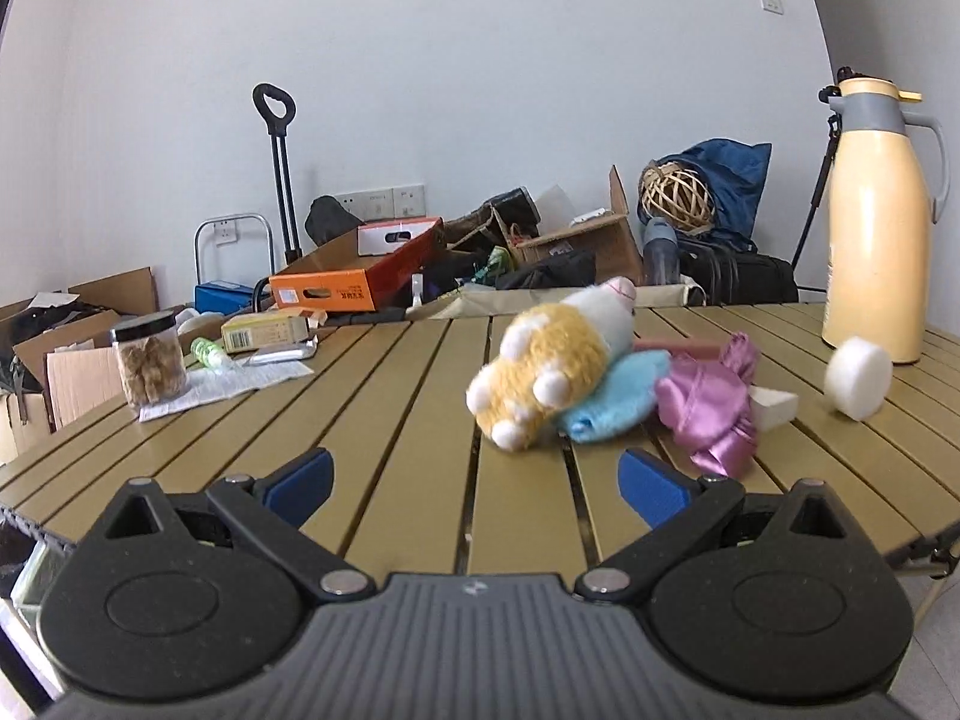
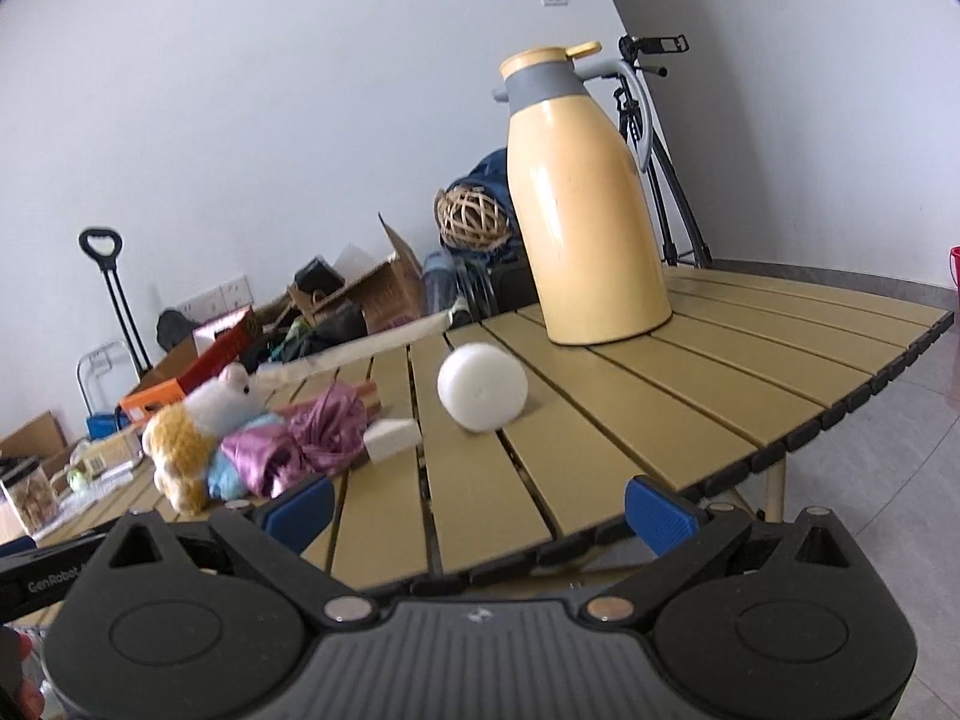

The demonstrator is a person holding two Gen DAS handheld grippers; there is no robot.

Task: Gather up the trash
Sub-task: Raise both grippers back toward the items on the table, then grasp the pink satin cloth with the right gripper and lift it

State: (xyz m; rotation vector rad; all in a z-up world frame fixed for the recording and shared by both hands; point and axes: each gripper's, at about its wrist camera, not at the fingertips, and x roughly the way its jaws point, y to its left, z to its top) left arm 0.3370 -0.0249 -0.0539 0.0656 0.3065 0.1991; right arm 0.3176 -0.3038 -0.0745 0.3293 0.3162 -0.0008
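Showing one white disc [image 2: 482, 387] | one plush toy [image 1: 543, 375] | both grippers' fingers released, empty

Low table-edge views, shared plush toy [image 1: 552, 360]

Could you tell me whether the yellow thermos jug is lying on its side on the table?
No, the yellow thermos jug stands upright on the slatted table, behind the white foam disc.

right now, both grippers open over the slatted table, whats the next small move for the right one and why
Probably ease the right gripper forward toward the white foam disc. It lies almost straight ahead on the tan slatted table, apart from the yellow thermos jug and the toy pile, and the jaws stand open and empty.
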